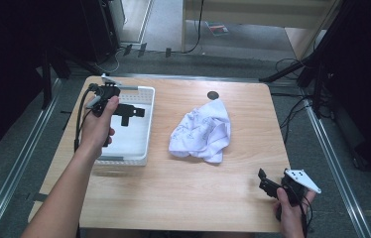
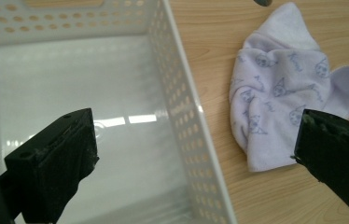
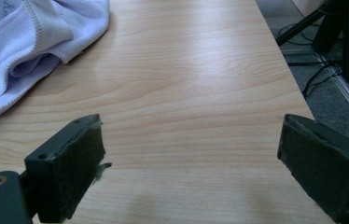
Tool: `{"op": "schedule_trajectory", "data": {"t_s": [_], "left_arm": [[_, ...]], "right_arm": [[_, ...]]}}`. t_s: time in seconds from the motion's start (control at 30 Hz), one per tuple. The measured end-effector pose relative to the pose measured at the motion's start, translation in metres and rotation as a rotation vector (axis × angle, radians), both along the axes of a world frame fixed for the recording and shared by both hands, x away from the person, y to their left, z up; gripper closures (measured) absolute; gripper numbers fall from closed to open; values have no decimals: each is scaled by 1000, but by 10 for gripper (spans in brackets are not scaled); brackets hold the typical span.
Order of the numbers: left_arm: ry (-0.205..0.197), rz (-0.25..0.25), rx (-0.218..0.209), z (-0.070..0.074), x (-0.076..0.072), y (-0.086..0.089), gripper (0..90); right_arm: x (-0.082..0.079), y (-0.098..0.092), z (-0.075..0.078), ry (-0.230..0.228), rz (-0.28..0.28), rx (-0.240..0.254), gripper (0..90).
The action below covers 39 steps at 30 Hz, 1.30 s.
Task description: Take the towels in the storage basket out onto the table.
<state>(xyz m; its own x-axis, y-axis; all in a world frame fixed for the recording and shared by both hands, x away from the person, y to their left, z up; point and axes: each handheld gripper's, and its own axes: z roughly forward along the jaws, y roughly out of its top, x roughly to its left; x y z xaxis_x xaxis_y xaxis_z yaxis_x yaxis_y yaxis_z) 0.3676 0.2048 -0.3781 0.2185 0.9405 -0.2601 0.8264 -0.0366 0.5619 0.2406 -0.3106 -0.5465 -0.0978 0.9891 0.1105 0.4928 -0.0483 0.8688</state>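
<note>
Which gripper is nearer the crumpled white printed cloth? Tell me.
Left. The left gripper hovers over the white perforated plastic basket beside the cloth; the right gripper sits farther off, near the table's corner.

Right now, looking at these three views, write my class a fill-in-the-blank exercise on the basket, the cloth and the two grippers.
1. The crumpled pale lilac printed cloth lies on the light wooden table, to the ____ of the white perforated plastic basket in the high view.
2. The left gripper hovers over the ____.
3. Both it and the right gripper have their jaws ____.
4. Inside, the basket is ____.

Missing words: right; basket; open; empty
</note>
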Motion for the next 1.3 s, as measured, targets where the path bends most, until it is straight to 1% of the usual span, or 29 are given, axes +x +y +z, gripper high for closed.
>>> {"op": "schedule_trajectory", "data": {"t_s": [0.13, 0.23, 0.37, 0.47, 0.53, 0.6, 0.7, 0.87, 0.9, 1.0, 1.1, 1.13, 1.2, 1.3], "left_arm": [[-6, 24, 0, -1, -9, 17, 0], [-9, 40, 14, -1, -16, 27, 0], [-31, 66, 18, -2, -26, 38, 0], [-41, 75, 21, -5, -35, 47, 0], [-44, 84, 20, -10, -42, 53, 0], [-44, 92, 8, -14, -50, 61, 1], [-59, 112, -7, -22, -64, 72, 1], [-72, 140, 0, -36, -85, 87, 1], [-75, 148, -6, -38, -89, 91, 1], [-95, 175, 2, -43, -102, 102, 2], [-110, 195, -9, -49, -115, 114, 4], [-117, 204, -8, -52, -118, 118, 4], [-123, 219, -32, -60, -126, 125, 4], [-119, 246, -28, -74, -135, 134, 4]], "right_arm": [[0, 0, 0, 1, 0, 0, 74], [0, 0, 0, 2, 1, -1, 74], [0, 0, 0, 3, 2, -2, 74], [0, 0, 0, 4, 0, -3, 74], [0, 0, 0, 2, 1, -3, 74], [0, 0, 0, 2, 1, -1, 74], [0, 0, 0, 2, 2, 0, 74], [0, 0, 0, 2, 0, -3, 74], [0, 0, 0, 5, 0, -3, 74], [0, 0, 0, 3, 0, -4, 74], [-1, 0, 0, 2, -1, -2, 74], [-1, 0, 0, 2, 0, -2, 74], [-1, 0, 0, 2, -2, -1, 74], [-1, 0, 0, 1, -3, -1, 74]]}}
